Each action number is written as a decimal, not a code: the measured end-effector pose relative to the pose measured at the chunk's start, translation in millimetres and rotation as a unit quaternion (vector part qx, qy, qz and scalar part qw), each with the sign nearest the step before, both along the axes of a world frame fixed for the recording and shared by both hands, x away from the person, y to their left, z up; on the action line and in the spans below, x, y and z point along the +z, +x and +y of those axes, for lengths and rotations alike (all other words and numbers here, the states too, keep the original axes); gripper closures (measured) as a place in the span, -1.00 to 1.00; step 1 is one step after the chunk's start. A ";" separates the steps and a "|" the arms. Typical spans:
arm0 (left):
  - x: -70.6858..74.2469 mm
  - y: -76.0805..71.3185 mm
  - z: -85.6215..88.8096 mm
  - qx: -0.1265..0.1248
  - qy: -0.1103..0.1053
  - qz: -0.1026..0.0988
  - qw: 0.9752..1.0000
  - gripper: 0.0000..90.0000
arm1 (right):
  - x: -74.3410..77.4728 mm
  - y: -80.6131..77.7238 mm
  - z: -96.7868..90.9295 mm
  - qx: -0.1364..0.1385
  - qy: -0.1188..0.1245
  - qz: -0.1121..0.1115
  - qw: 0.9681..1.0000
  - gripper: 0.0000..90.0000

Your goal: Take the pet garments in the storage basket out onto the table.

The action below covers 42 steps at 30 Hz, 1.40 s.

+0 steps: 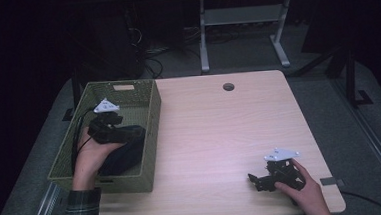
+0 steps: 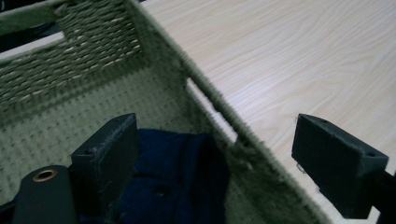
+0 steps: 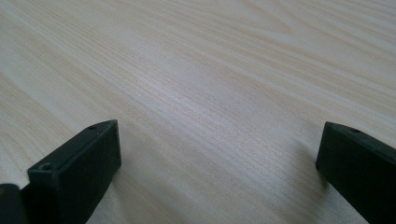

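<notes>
high view: the left gripper point(image 1: 110, 123) hangs over the green woven basket point(image 1: 152, 132) at the table's point(image 1: 220, 135) left edge, right above a dark blue cloth point(image 1: 126, 154) that lies in the basket's near half. the right gripper point(image 1: 263, 179) rests low on the bare wood near the front right corner, well apart from the basket.

left gripper view: the jaws stand wide apart and grip nothing. one jaw is inside the basket beside the cloth point(image 2: 177, 182), the other is out past the basket wall point(image 2: 219, 116), so the wall runs between them. the cloth sits bunched on the basket floor against that wall, and seems free of the jaws, though the near jaw is close enough that contact cannot be ruled out.

right gripper view: jaws fully spread over plain table top point(image 3: 210, 84), nothing between them.

progress, as a judgement: the cloth is in the basket and let go, so the putting-away looks done. no other loose item shows on the table. what is left seems to be lifting the left gripper clear of the basket.
</notes>
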State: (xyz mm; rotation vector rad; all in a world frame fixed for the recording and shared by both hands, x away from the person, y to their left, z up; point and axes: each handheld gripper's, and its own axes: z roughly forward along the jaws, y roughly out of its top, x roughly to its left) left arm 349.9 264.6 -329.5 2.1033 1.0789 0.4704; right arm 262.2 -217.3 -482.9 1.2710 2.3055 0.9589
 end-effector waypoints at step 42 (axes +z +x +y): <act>-74.9 20.8 31.4 0.059 0.098 0.116 0.987 -0.72 | 0.0 0.0 0.0 0.000 0.000 0.000 1.000 -1.00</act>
